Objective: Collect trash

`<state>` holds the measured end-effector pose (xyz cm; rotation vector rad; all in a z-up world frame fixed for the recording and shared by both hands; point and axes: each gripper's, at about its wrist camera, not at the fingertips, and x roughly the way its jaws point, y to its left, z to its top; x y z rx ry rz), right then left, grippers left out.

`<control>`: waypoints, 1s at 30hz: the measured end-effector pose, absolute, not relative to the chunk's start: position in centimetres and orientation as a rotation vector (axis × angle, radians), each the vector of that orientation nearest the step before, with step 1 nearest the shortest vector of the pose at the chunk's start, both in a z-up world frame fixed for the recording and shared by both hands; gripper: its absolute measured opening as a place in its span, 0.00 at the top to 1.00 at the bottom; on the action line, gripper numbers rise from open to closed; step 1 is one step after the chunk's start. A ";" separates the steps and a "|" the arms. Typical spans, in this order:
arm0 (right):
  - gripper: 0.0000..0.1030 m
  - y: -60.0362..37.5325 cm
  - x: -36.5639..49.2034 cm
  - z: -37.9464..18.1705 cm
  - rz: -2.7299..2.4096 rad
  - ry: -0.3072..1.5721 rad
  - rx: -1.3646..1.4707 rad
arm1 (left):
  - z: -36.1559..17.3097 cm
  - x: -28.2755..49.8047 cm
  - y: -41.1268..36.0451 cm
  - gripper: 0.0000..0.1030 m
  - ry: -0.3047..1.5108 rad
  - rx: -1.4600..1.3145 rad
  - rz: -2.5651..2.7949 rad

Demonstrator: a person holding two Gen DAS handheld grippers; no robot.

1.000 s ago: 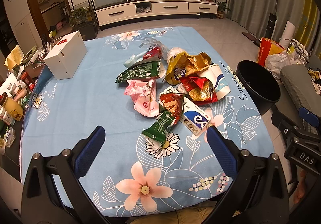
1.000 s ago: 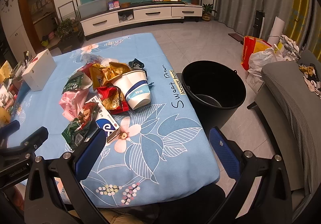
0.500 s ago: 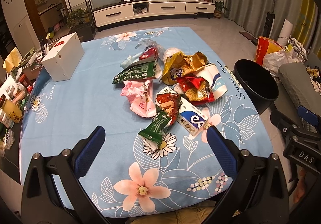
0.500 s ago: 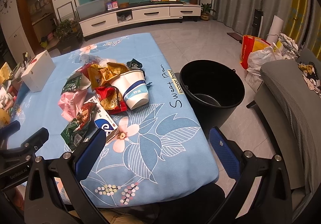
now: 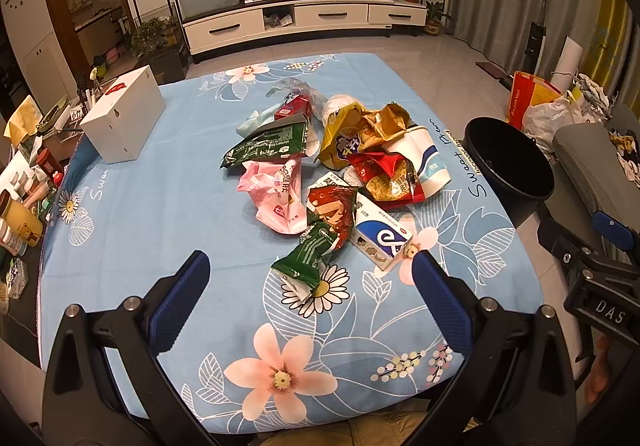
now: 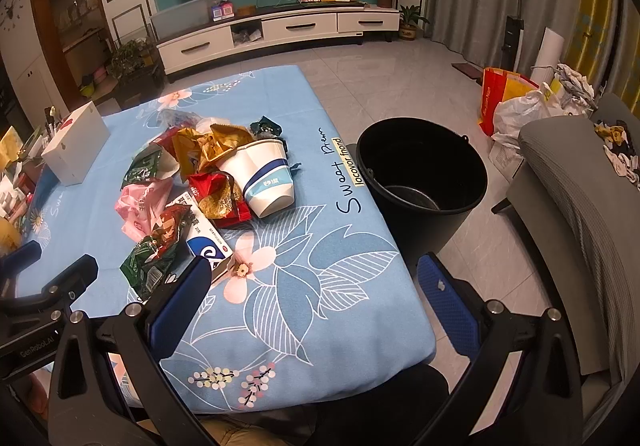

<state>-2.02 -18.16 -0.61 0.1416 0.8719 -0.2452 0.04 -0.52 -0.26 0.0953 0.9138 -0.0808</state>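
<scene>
A heap of trash lies mid-table on the blue flowered cloth [image 5: 160, 206]: a green wrapper [image 5: 310, 254], a blue-white box [image 5: 382, 236], a pink bag [image 5: 280, 194], a red snack bag [image 5: 390, 176], a white paper cup [image 5: 424, 158] and a yellow bag [image 5: 348, 134]. A black bucket [image 5: 508, 162] stands on the floor right of the table, also in the right wrist view [image 6: 420, 174]. My left gripper [image 5: 308, 286] is open and empty, short of the green wrapper. My right gripper [image 6: 316, 286] is open and empty above the table's near right corner; the cup [image 6: 264, 176] lies ahead.
A white box [image 5: 124, 118] sits at the table's far left. Bottles and clutter [image 5: 24, 198] line the left edge. A grey armchair [image 6: 580, 214] and bags [image 6: 516, 102] stand right of the bucket. A TV cabinet [image 5: 296, 18] is far behind.
Both grippers have drawn back and risen slightly, so the table and trash look a little farther away. Nothing was grasped or moved.
</scene>
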 end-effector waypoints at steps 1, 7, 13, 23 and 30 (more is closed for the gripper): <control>0.03 -18.1 -2.0 -0.6 -0.246 0.872 0.141 | -0.2 0.0 -0.5 0.02 0.914 0.094 -0.082; 0.03 -18.2 -2.0 -0.7 -0.248 0.873 0.143 | -0.3 0.1 -0.4 0.02 0.916 0.083 -0.089; 0.03 -18.8 -2.0 -0.9 -0.223 0.845 0.171 | -0.6 0.6 1.2 0.02 0.895 -0.015 -0.156; 0.03 -18.2 0.2 -5.9 0.039 0.897 0.264 | -6.6 1.1 7.6 0.02 0.930 -0.220 -0.223; 0.04 -15.1 2.7 -10.2 0.147 0.956 0.209 | -9.2 2.0 7.1 0.02 0.925 -0.215 -0.324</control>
